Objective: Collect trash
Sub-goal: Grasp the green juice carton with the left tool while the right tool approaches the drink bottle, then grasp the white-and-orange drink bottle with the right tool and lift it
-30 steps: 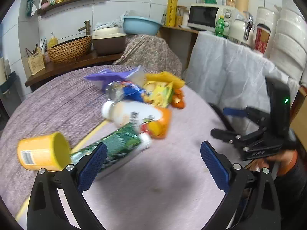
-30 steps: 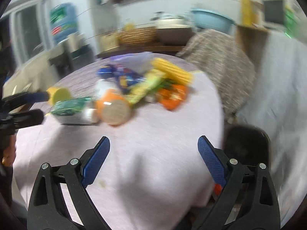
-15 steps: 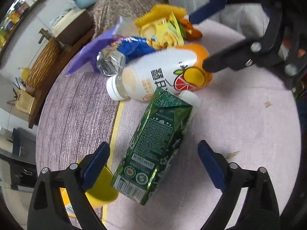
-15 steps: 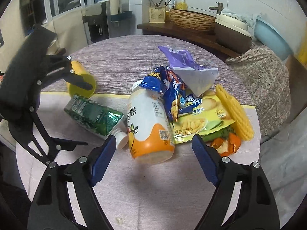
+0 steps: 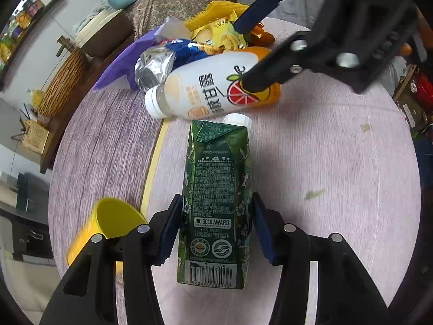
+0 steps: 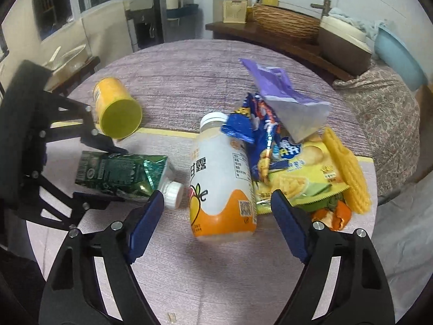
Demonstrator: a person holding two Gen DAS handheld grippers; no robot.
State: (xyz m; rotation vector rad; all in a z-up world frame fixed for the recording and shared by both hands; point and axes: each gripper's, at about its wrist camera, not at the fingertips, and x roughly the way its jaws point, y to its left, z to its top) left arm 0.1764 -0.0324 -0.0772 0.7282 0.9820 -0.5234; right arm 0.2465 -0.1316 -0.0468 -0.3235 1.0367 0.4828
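The green carton (image 5: 216, 203) is seen lying flat on the round bench (image 5: 338, 162), its white cap pointing toward the pile of trash. The left gripper (image 5: 215, 227) is set around the carton's lower half, with both blue pads pressed against its sides, so the carton appears to be gripped; whether it is lifted off the cloth cannot be told from this angle. A yellow cup (image 5: 108, 224) is seen on its side just beside the left gripper.

The right gripper (image 6: 216, 211) is held wide, with its pads apart on either side of the bottom end of the white and orange bottle (image 6: 222, 181), not touching it. The bottle lies on the bench with its cap pointing away, next to the carton's cap. Snack wrappers are heaped against it: a blue bag (image 6: 257, 135), a purple bag (image 6: 284, 103) and a yellow bag (image 6: 297, 181), with orange peel (image 6: 333, 216) at the near edge.
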